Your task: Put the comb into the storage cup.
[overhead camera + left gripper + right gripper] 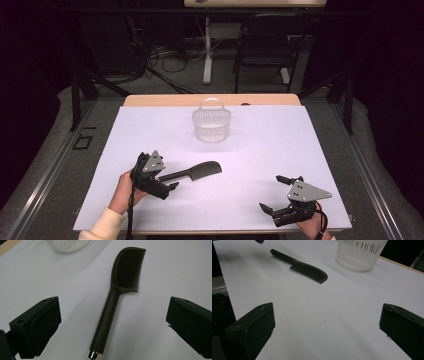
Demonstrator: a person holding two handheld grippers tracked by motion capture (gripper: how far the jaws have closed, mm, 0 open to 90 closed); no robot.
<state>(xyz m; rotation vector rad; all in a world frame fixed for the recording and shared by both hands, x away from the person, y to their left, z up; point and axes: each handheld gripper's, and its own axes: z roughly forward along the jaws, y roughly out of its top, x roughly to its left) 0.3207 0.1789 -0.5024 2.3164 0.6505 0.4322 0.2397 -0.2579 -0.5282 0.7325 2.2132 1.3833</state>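
Near the white basket (211, 125), on its side toward the person, a black comb (196, 173) lies flat on the white tabletop (260, 150), its toothed head pointing toward the basket side and its handle running back to the left gripper (171, 187).

Left gripper: jaws spread wide apart, one to each side of the comb handle, touching nothing. In the left gripper view the handle (105, 322) sits between the jaws, its metal end cap (94, 355) closest to the camera.

Right gripper (272, 192): jaws likewise apart and empty — it rests well away from the comb, farther from the basket than the comb is.

Step in hand, as judged: approach for pickup of the comb, grasp not yet made.

Next move calls for:
- lowering the left gripper until both jaws flank the handle at tabletop level;
- closing squarely across the narrow handle — it is smooth and may roll or slip;
- lifting clear, probably toward the basket.
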